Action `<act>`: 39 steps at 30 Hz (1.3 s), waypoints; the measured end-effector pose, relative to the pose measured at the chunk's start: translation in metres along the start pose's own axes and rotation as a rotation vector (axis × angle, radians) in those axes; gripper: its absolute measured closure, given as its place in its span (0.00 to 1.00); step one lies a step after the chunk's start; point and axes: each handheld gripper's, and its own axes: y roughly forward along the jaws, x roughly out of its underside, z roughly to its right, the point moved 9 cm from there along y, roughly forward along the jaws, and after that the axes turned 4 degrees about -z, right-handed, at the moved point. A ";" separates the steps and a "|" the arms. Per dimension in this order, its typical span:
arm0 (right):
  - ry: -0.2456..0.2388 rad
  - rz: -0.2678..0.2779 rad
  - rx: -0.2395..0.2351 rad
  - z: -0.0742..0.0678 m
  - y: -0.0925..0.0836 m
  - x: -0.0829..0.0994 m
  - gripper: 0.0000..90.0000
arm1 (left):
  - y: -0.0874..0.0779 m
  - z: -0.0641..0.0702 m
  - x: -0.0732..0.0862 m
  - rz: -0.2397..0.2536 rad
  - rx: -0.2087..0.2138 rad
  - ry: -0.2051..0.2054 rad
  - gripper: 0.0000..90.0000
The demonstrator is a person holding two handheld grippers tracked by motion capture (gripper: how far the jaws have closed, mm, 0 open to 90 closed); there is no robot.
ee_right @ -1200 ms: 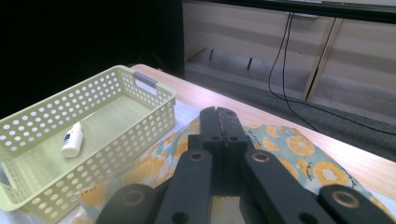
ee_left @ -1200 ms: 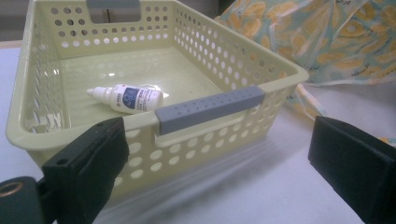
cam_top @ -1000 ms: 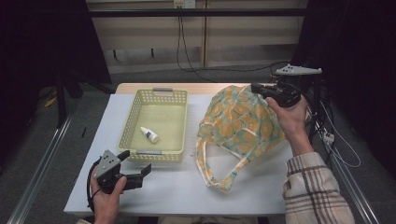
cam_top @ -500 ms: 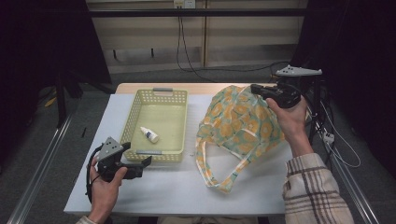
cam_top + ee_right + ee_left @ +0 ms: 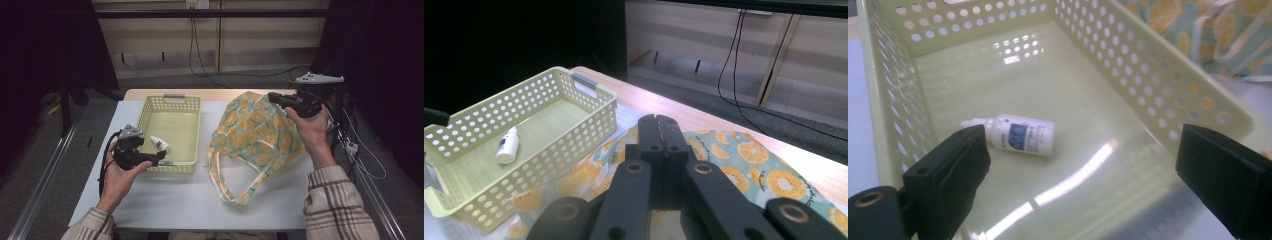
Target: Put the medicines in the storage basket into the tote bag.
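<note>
**Small bottle lies just ahead of the left tool, between its spread jaws**

The small white bottle (image 5: 1020, 136) lies on its side on the floor of the pale yellow perforated basket (image 5: 172, 107), close to the wall nearest the left tool (image 5: 150, 161). Seen along that tool, the bottle sits ahead and slightly toward the left jaw, its cap end nearest that jaw and its long axis running roughly across the gap, from one jaw toward the other. The left tool is released, jaws wide apart with nothing between the pads, poised over the basket's near rim. A grasp would probably call for a short advance forward and down, perhaps with a turn of the wrist so the pads meet the bottle's sides.

The right tool (image 5: 276, 97) is well apart from the bottle, beyond the basket's far side wall. Its jaws are clenched on the top edge of the orange-slice print cloth bag (image 5: 260, 135), holding it up; the bag's handles (image 5: 227, 177) trail toward the person.

Basket and bag rest on a white table (image 5: 190, 205). Around it are a dark room, cables and a pale wall.
</note>
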 end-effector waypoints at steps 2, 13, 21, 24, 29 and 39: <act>0.004 0.001 0.001 0.000 -0.001 0.000 1.00 | 0.007 -0.005 -0.001 -0.034 -0.014 0.006 0.11; 0.001 -0.006 0.001 0.000 0.001 0.001 1.00 | 0.044 -0.021 -0.006 -0.225 -0.012 -0.041 0.25; 0.001 -0.002 0.002 0.002 0.000 0.001 1.00 | 0.059 -0.032 -0.011 -0.336 -0.045 -0.081 0.34; -0.001 -0.006 0.007 0.002 0.000 0.001 1.00 | 0.066 -0.037 -0.009 -0.361 -0.040 -0.102 0.35; -0.001 -0.010 0.007 0.002 0.001 0.002 1.00 | 0.072 -0.037 -0.006 -0.403 -0.032 -0.120 0.35; -0.007 -0.019 0.004 0.000 0.005 0.003 1.00 | 0.084 -0.038 -0.008 -0.500 -0.008 -0.114 0.40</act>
